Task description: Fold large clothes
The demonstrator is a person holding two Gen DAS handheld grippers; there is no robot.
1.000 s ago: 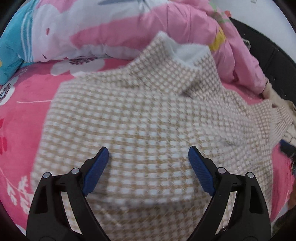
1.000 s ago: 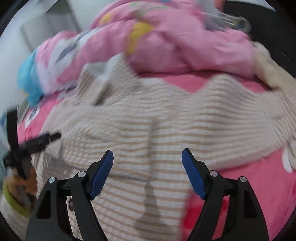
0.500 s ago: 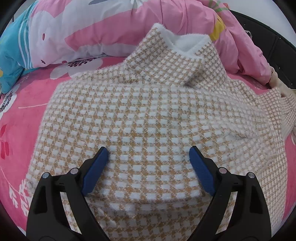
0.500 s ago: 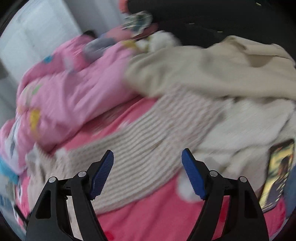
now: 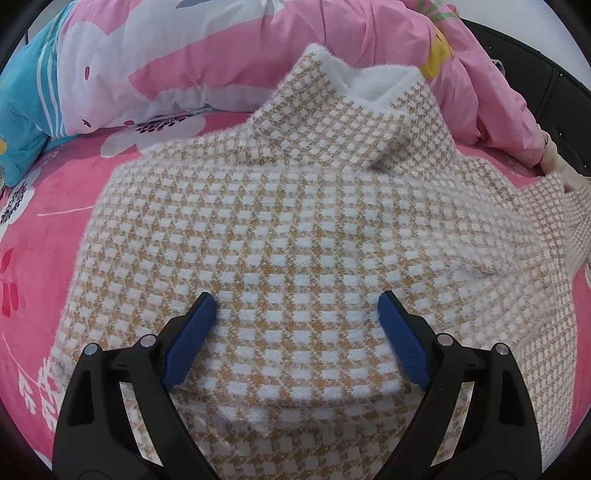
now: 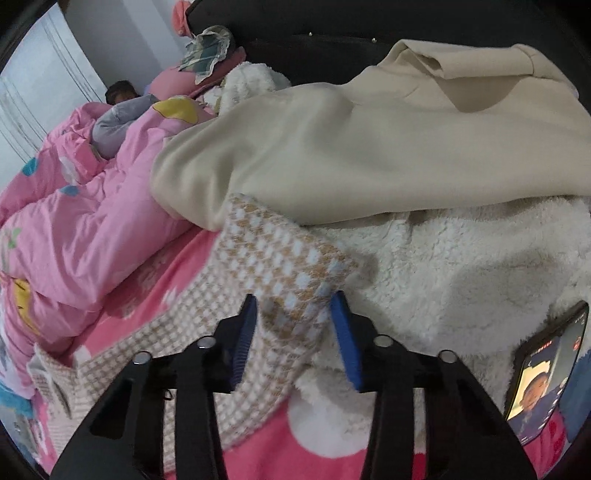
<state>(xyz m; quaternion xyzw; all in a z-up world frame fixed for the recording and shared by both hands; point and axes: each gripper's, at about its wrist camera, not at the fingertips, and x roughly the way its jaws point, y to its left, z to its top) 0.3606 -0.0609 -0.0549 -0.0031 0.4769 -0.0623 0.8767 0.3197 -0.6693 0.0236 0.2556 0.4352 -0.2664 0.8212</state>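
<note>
A tan-and-white checked sweater (image 5: 295, 206) lies spread on the pink bed sheet (image 5: 40, 236), its white-lined collar (image 5: 369, 81) toward the quilt. My left gripper (image 5: 295, 297) stands open over the sweater's body, its blue pads (image 5: 190, 336) resting at the fabric with nothing pinched. In the right wrist view the sweater's sleeve end (image 6: 280, 258) lies across a white fleece garment (image 6: 461, 266). My right gripper (image 6: 293, 299) is closing on that sleeve end, and the fabric fills the gap between its pads (image 6: 345, 339).
A bunched pink quilt (image 5: 229, 48) (image 6: 85, 221) lies along the far side. A beige garment (image 6: 369, 147) is draped over the fleece against a black headboard (image 6: 332, 33). A lit phone (image 6: 543, 369) lies at the right edge.
The right gripper swept away from the sweater's body to the sleeve end by the beige and fleece garments, rolled, and its jaws narrowed around the sleeve. The left gripper stayed over the body.
</note>
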